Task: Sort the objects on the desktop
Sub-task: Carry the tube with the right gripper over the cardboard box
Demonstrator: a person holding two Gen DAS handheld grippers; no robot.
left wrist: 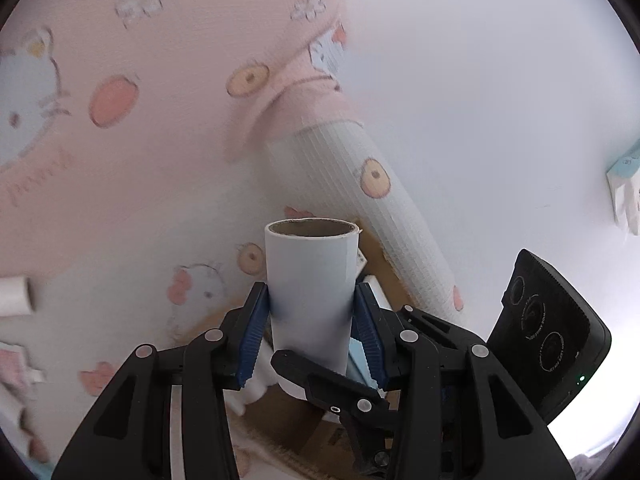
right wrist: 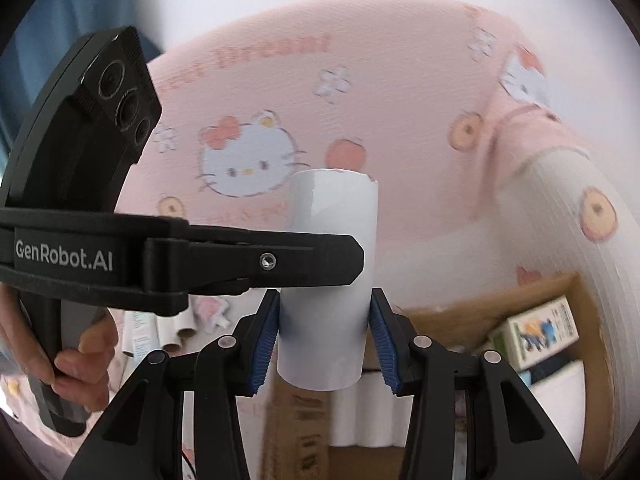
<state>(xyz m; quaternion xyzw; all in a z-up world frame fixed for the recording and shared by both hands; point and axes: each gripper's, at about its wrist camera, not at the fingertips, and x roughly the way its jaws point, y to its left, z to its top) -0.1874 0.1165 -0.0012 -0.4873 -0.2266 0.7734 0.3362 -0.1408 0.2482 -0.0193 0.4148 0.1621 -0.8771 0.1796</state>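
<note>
A white paper roll with a brown cardboard core stands upright between the blue pads of my left gripper, which is shut on it. The same roll shows in the right wrist view between the pads of my right gripper, which also closes on its sides. A black finger of the left gripper crosses in front of the roll there, and a black finger of the right gripper crosses the roll's lower end in the left wrist view. Both grippers hold it above an open cardboard box.
The cardboard box holds a green and white carton and white rolls. The person's pink cartoon-cat shirt fills the background. Several empty tubes lie on the patterned cloth at left. A pale blue packet lies at the far right.
</note>
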